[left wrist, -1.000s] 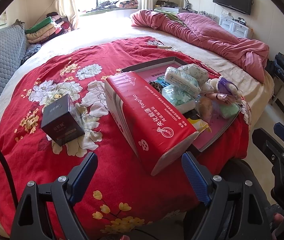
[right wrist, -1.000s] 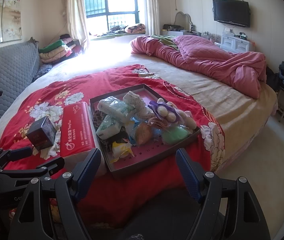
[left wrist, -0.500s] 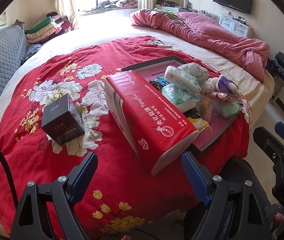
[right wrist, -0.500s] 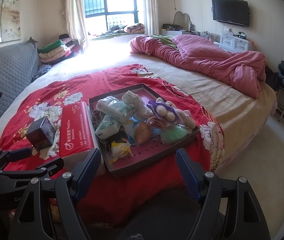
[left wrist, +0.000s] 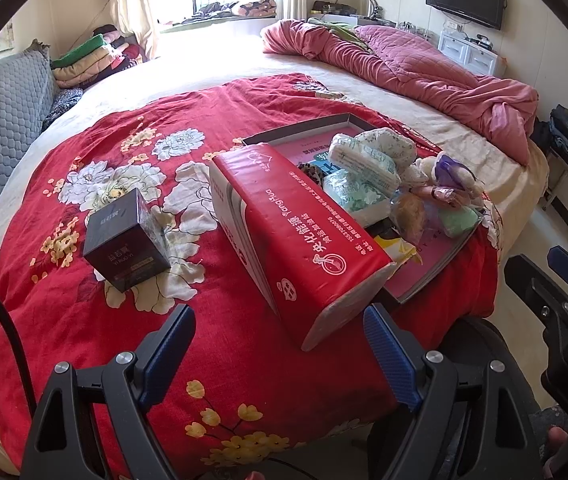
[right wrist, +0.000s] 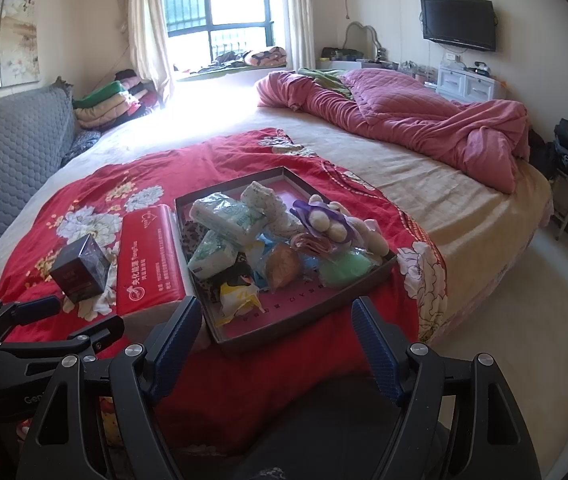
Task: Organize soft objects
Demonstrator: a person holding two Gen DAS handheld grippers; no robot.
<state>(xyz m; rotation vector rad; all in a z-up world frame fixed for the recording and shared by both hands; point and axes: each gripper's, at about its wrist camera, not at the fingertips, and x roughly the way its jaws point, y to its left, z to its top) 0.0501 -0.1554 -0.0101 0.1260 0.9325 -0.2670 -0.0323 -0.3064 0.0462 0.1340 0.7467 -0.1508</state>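
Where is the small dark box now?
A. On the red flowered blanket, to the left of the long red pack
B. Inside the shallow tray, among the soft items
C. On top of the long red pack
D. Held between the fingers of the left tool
A: the small dark box stands alone on the red flowered blanket, left of the long red pack, outside the shallow tray, with nothing gripping it.
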